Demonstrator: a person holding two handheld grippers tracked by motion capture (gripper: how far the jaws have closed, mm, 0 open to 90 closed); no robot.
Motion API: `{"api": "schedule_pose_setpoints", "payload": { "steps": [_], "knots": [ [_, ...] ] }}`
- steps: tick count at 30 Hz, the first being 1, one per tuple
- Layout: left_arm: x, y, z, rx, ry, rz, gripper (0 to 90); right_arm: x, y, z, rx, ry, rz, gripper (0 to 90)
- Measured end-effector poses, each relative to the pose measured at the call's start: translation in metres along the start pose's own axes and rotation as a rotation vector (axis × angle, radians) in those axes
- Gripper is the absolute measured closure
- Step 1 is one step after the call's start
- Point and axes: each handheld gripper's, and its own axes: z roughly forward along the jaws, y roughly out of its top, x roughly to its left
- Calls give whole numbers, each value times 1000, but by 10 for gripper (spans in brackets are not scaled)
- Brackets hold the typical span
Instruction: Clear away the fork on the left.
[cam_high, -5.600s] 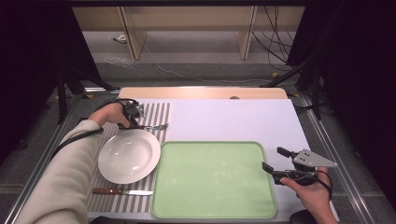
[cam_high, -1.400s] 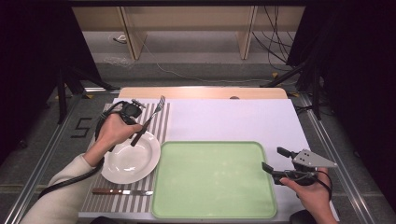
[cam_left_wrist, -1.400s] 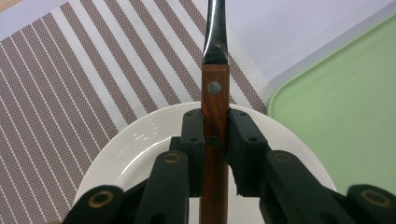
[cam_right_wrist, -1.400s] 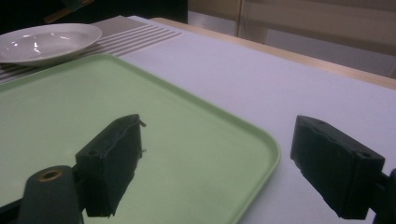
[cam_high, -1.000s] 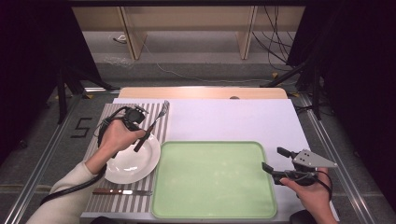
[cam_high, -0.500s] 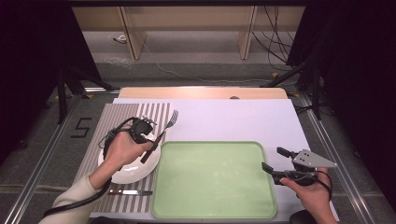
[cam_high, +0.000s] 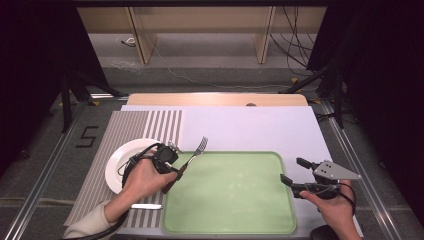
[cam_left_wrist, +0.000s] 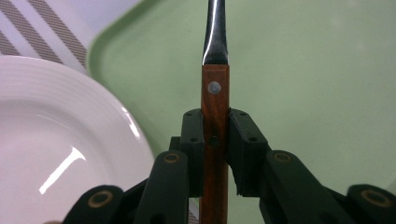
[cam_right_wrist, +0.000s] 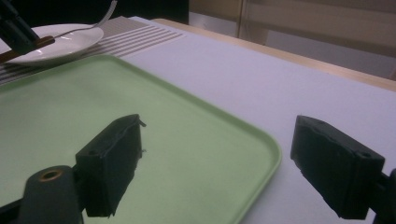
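Pinching the fork (cam_left_wrist: 215, 100) by its wooden handle in the left gripper (cam_high: 170, 159), long axis slanting tines-up over the green tray's (cam_high: 260, 220) left edge, probably just clear of it. Holding the right gripper (cam_right_wrist: 217, 163) spread, empty, farther off.

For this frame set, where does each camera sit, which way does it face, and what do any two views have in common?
High view: above the person's side, facing forward and down on the table; both forearms enter from the bottom, with the left gripper and right gripper.
Left gripper view: rides the left gripper, looking along its jaws clamped on the fork, over the green tray and white plate.
Right gripper view: rides the right gripper, looking across its open jaws.
Shared: all three show tray, plate and fork.
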Motion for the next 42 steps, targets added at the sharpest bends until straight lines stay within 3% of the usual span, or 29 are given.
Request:
{"api": "schedule_pose_setpoints", "payload": {
  "steps": [16,17,34,40,42],
  "knots": [
    [-26,-14,27,63,-62,34,764,0,0,0,7,0,-2,176],
    [-22,-12,28,66,-59,99,764,0,0,0,7,0,-2,176],
    [-27,-20,44,107,-60,107,760,0,0,0,8,2,-3,175],
    [-26,-21,45,86,-75,122,739,0,0,0,6,4,-3,175],
    [-27,-22,43,65,-93,90,684,0,0,0,7,4,-3,175]
  ]
}}
